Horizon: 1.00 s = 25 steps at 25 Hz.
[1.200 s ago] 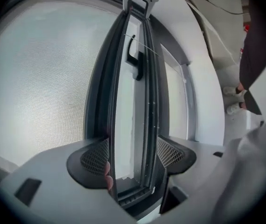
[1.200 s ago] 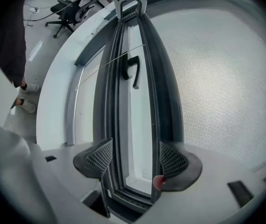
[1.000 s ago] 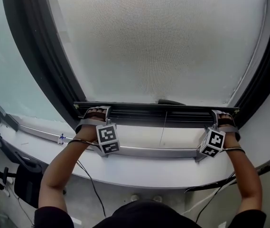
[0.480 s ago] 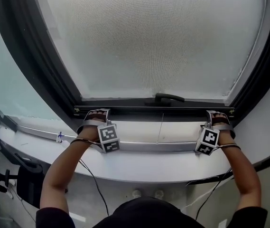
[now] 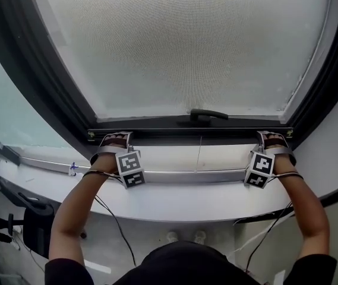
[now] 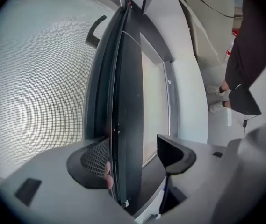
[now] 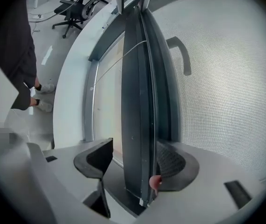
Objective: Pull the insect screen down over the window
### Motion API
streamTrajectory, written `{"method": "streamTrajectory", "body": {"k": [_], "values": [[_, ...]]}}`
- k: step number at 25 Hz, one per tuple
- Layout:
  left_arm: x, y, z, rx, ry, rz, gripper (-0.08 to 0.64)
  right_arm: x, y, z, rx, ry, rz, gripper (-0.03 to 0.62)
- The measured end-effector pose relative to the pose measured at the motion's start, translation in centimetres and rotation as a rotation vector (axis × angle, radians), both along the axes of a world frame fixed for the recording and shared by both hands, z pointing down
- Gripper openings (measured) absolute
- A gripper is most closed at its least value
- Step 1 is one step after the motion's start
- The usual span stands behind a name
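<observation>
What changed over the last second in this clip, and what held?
The screen's bottom bar came down. A second ago it half hid the handle; now the handle shows whole through the mesh above the bar. The left gripper and right gripper went down with it. Unchanged: each still straddles an end of the bar, jaws apart; nothing let go.

No readable text; only square code patterns on left tongs [image 5: 114, 139] and right tongs [image 5: 274, 138].

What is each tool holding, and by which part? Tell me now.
Neither clamps anything. Each tool's jaws stand apart, straddling the dark bottom bar of the insect screen: left tool near its left end, right tool near its right end.
</observation>
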<state>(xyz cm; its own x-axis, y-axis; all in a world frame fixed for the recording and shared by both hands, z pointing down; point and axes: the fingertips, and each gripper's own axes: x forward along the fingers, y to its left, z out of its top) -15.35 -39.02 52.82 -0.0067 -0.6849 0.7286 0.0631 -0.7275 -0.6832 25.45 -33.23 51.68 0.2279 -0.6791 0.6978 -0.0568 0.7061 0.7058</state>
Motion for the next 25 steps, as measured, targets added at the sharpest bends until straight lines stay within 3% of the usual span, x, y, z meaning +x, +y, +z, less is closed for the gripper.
{"method": "streamTrajectory", "body": {"k": [8,12,15,18,23,25], "values": [[-0.1,0.6,-0.3,0.007,-0.048,-0.009,0.322,-0.4,-0.6,0.1,0.031,-0.023,-0.009,0.295],[0.0,0.6,-0.4,0.005,-0.044,-0.005,0.322,-0.1,-1.3,0.2,0.099,-0.007,-0.007,0.295],[0.1,0.0,-0.3,-0.026,0.023,-0.002,0.314,-0.7,-0.3,-0.5,0.029,-0.028,0.008,0.295],[-0.4,0.8,-0.4,-0.067,0.001,-0.002,0.314,-1.1,0.3,-0.6,-0.014,-0.032,0.022,0.295],[-0.2,-0.1,-0.2,0.005,-0.037,0.004,0.314,-0.4,-1.5,-0.1,0.09,-0.017,0.011,0.295],[-0.2,0.4,-0.4,-0.011,-0.044,0.0,0.314,-0.4,-1.4,0.2,0.103,-0.034,0.011,0.295]]}}
